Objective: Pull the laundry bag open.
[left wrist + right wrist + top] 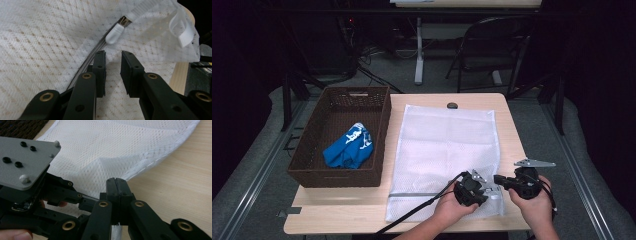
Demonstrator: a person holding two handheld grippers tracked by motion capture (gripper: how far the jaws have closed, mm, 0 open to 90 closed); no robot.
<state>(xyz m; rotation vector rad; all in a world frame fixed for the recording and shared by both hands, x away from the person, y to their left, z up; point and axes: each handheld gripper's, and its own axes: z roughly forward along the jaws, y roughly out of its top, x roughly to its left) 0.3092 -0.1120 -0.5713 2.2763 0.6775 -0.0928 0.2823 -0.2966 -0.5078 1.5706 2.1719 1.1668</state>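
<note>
— Where was the mesh laundry bag?
— Flat mid-table, its near right corner pinched in the right gripper, jaws closed on the hem.
— And the left gripper?
— Jaws parted just short of the white zipper pull. Bare table lay right; the wicker basket crowded the left edge.

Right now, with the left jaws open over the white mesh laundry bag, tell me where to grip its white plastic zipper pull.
Grip the white plastic zipper pull across its rounded free end, coming along the grey zipper line from below it. The pull lies flat, pointing back toward the left gripper, whose jaws stand open just short of it. The right gripper pinches the white mesh laundry bag edge.
</note>
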